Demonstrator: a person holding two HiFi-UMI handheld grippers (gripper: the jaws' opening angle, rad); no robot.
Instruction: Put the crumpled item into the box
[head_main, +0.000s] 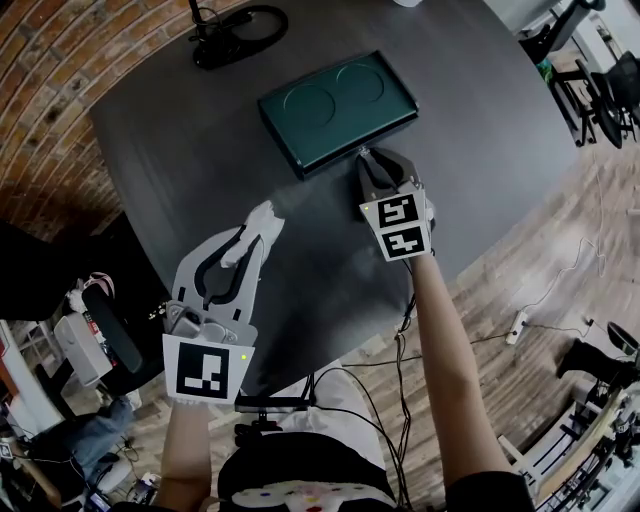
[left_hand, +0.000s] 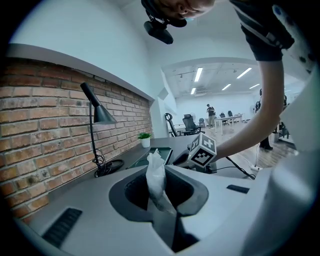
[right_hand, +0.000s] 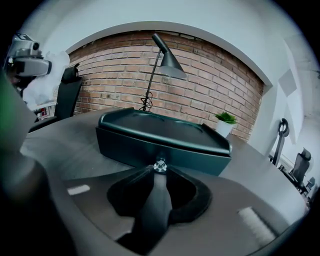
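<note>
White crumpled item (left_hand: 155, 176) sat pinched in my left gripper (head_main: 255, 232), at roughly 7 o'clock from the box (head_main: 338, 110). Box looked closed. Right gripper (head_main: 368, 156) had its jaws clamped on the knob (right_hand: 160, 165) at the box's 6 o'clock face. Pickup done. Opening and drop-in were left, I reckoned.
</note>
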